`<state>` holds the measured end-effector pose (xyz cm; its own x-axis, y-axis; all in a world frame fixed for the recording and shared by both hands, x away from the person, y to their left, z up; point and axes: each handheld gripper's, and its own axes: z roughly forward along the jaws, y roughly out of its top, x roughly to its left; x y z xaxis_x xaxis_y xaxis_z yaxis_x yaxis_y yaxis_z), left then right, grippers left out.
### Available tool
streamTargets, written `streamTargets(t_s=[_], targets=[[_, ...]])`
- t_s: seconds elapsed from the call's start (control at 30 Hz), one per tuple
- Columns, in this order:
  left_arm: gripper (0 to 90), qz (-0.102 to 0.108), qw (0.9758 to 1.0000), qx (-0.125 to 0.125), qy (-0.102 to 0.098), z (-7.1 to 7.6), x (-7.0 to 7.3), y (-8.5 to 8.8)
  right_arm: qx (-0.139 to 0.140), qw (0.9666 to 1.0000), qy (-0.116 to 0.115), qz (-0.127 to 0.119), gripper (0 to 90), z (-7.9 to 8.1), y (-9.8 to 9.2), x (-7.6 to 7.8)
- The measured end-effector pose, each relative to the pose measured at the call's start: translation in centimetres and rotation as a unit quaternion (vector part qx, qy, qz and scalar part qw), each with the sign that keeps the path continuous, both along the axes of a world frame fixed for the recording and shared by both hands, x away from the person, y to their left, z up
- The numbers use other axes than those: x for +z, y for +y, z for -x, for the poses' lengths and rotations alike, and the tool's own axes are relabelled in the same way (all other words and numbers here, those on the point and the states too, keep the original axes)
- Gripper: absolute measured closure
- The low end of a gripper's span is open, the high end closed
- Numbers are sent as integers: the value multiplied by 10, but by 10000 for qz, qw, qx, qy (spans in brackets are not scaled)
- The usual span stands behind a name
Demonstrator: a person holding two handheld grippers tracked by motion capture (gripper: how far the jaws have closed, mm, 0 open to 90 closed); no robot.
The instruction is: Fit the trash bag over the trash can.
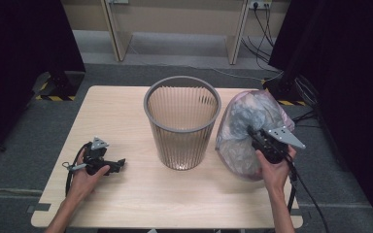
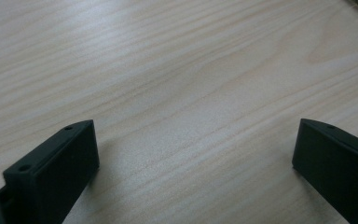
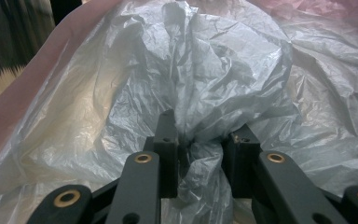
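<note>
1. While the right gripper pinches a gathered fold of the plastic bag, the grip should stay firm and centred on that bunched fold, since thin film slips out easily; in the right gripper view the jaws press on a twist of the bag from both sides.
2. To my judgement, the step in hand is lifting the bag toward the grey bin, so the lift should go straight up until the bag's bottom clears the bin's rim, then across.
3. The left gripper rests low on the table, jaws spread wide with bare wood between them; it could steady the bin if the bag drags against it.
4. The bag sits at the right of the table, just beside the bin and possibly touching its wall; I cannot tell for sure.
5. It looks translucent, crinkled and bulging, greyish-white with a pink tinge along its edge, stuffed with more crumpled film.
6. It probably handles light but floppy, so a slow move keeps it from swinging.
</note>
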<state>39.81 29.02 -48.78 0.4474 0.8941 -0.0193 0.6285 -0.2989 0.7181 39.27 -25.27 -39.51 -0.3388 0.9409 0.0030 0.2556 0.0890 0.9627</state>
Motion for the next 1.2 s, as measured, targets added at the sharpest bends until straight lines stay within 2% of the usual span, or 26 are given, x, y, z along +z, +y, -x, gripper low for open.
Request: streamTargets(t_s=[0.1,0.17,0.23,0.33,0.5,0.57,0.97,1.03,1.1,1.2], targets=[[0,-4,10000,-88,-3,-1,0,0,-1,9996,-241,-138,708,2,-3,13],[0,9,9996,-272,-4,-5,0,-1,24,9992,-346,-194,706,3,-4,22],[0,3,9996,-288,2,-8,0,-1,39,9985,-465,-299,706,4,-4,29],[0,5,9996,-284,-1,-8,0,-2,81,9977,-603,-303,706,6,-1,38],[0,19,9985,-551,-13,-14,0,-1,110,9962,-798,-344,706,6,3,51],[0,22,9990,-443,-14,-15,0,0,138,9953,-883,-382,706,8,4,57],[0,16,9991,-435,-15,-15,0,-1,437,9877,-1342,-669,703,18,6,101],[0,13,9990,-435,-15,-15,0,-1,560,9857,-1455,-640,703,24,13,109],[0,12,9991,-434,-16,-15,0,-1,769,9828,-1521,-717,703,29,21,117],[0,11,9991,-433,-16,-15,0,-1,959,9800,-1621,-648,703,33,32,128]])
